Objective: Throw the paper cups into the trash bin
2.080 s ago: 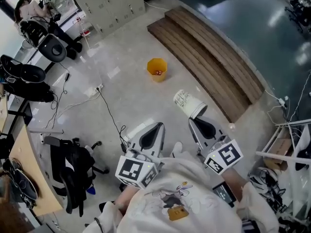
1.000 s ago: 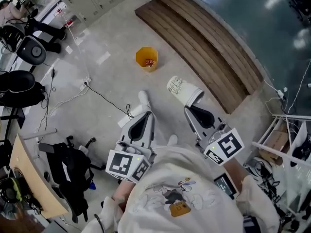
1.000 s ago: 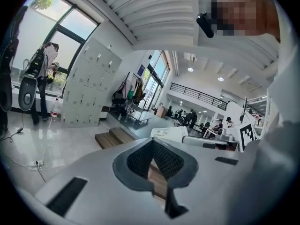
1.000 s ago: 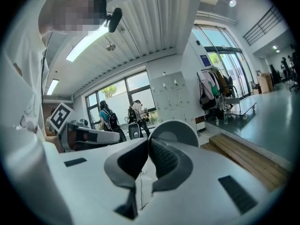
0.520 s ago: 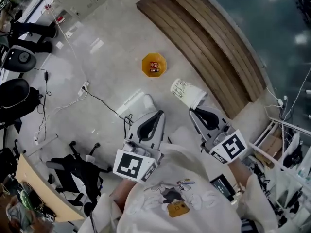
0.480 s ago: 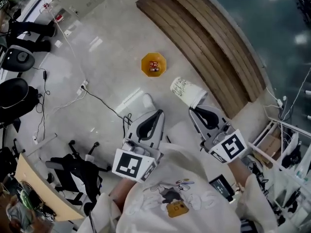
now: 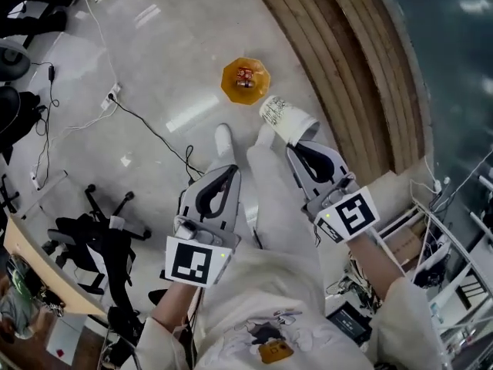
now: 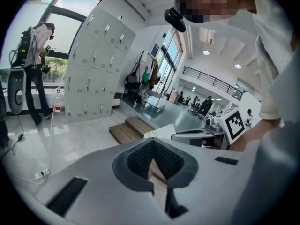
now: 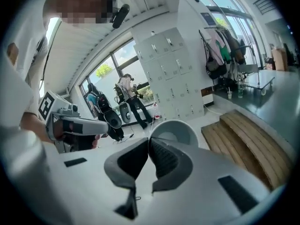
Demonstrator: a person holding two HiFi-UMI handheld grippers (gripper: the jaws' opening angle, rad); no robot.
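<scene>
So compared with half a second back, the person has walked forward. The orange bin used to sit well ahead of the cup, and now the two are just beside each other in the head view, with a white shoe (image 7: 223, 139) stepping into the floor between. Closest in, the left gripper (image 7: 222, 169) has its jaws pressed together with nothing in them. The right gripper (image 7: 295, 148) is nearly closed, pinching the rim of the paper cup (image 7: 282, 119). The cup is tipped so its base points at the bin, and from the right gripper view it looks empty inside. A bit further out is the trash bin (image 7: 229, 88), sitting on the floor with a small red and white thing (image 7: 245, 76) in the bottom. Past that run the wooden steps (image 7: 339, 60).
</scene>
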